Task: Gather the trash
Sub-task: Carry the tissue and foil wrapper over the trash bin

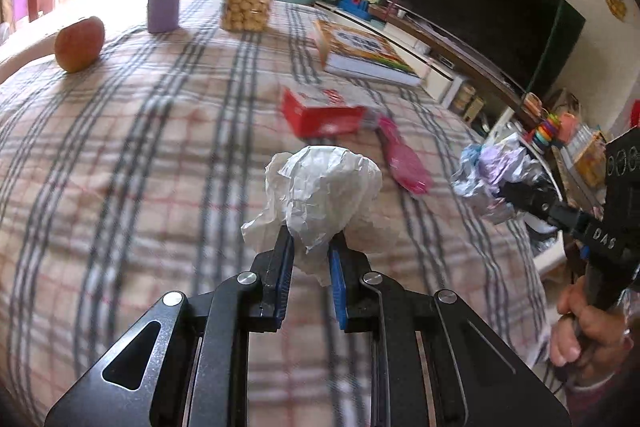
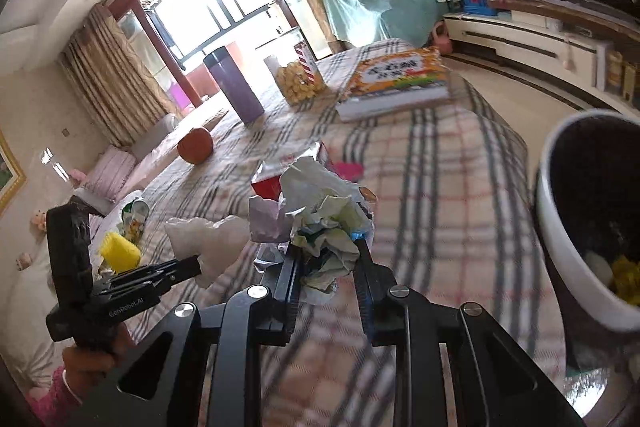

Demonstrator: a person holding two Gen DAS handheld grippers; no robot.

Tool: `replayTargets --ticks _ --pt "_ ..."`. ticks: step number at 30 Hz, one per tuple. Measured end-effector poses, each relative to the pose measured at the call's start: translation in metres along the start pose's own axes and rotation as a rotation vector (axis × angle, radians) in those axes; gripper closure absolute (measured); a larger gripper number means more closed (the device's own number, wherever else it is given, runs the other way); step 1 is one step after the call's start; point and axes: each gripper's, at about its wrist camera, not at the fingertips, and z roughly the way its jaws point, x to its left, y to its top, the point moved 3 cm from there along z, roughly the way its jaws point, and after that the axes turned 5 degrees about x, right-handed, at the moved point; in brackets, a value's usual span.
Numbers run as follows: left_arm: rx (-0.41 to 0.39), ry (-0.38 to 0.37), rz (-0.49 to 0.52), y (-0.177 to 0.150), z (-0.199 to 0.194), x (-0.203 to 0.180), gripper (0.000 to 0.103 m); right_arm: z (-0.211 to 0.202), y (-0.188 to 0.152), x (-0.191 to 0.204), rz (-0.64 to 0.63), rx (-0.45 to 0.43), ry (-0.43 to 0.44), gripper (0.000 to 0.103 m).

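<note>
Left gripper (image 1: 310, 247) tight on white paper wad (image 1: 324, 187) — right gripper (image 2: 328, 251) likewise on crumpled wrappers (image 2: 324, 223)

"DAS" stands in white letters on the black body of the right gripper (image 1: 496, 193), seen from the left wrist view. "GenRobot.AI" is printed in white on the body of the left gripper (image 2: 198, 265), seen from the right wrist view. The lettering on the orange book (image 2: 394, 83) cover is too blurred to read.
</note>
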Motion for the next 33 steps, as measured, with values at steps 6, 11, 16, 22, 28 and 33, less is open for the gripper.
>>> replayTargets --ticks 6,11,16,22,28,33 --pt "0.01 -0.026 0.04 -0.007 -0.002 -0.03 0.087 -0.018 -0.02 -0.012 0.016 -0.013 -0.027 0.078" --pt "0.021 -0.053 0.088 -0.01 0.0 -0.059 0.087 -0.033 -0.03 -0.025 0.037 -0.028 -0.043 0.078" --pt "0.029 -0.068 0.136 -0.012 0.004 -0.084 0.087 -0.05 -0.035 -0.039 0.062 -0.051 -0.052 0.078" --pt "0.035 -0.084 0.155 -0.013 0.009 -0.102 0.087 -0.066 -0.039 -0.055 0.082 -0.069 -0.073 0.078" --pt "0.04 -0.095 0.198 -0.015 0.012 -0.124 0.087 -0.083 -0.04 -0.071 0.107 -0.094 -0.097 0.078" --pt "0.039 -0.102 0.229 -0.013 0.013 -0.142 0.087 -0.094 -0.041 -0.085 0.121 -0.115 -0.119 0.078"
